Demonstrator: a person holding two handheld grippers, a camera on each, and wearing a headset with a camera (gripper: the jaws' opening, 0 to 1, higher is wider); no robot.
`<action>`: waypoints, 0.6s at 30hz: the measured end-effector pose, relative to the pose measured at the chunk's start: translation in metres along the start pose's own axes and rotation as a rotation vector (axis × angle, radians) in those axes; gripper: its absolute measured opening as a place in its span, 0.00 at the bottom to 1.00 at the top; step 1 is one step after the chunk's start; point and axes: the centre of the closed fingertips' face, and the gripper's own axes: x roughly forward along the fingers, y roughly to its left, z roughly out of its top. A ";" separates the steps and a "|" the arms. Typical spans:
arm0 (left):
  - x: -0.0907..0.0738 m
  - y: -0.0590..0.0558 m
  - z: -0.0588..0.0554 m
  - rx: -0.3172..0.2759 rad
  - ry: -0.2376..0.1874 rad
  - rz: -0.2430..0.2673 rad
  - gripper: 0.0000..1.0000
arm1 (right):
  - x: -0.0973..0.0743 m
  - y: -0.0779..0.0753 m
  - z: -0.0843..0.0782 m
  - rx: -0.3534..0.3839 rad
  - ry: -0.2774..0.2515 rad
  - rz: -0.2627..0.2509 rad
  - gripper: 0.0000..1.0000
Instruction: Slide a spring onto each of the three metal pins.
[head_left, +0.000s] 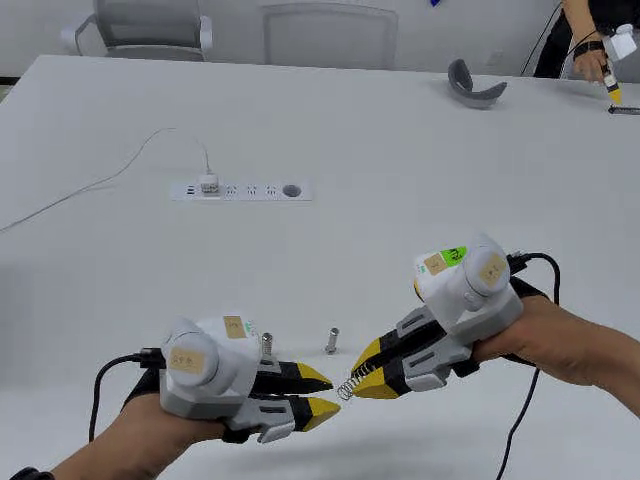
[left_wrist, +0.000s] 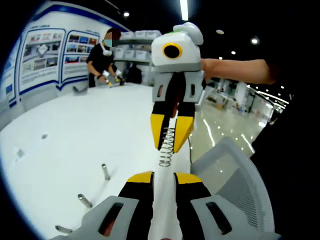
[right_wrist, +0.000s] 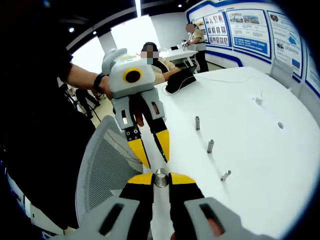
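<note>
Right gripper clamps the thin coiled steel spring, left gripper gapes empty, so square it over the bare silver metal pin.

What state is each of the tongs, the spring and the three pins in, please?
Right tongs: shut on the spring.
Left tongs: open, empty.
Spring: held off the table.
Pin by left tongs: upright, spring on.
Middle pin: upright, bare.
Third pin: bare, tilt unclear.

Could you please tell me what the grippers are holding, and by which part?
The right gripper clamps a spring by one end, the rest sticking out; the left gripper is open, holding nothing.
</note>
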 end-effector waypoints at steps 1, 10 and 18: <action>-0.001 0.002 -0.002 -0.008 -0.001 0.009 0.17 | -0.001 -0.002 -0.001 0.006 0.001 -0.007 0.13; -0.016 0.021 -0.017 -0.056 0.001 0.102 0.22 | -0.002 -0.015 -0.013 0.037 0.016 -0.058 0.13; -0.031 0.036 -0.031 -0.084 0.014 0.169 0.26 | 0.000 -0.034 -0.019 0.065 0.025 -0.110 0.13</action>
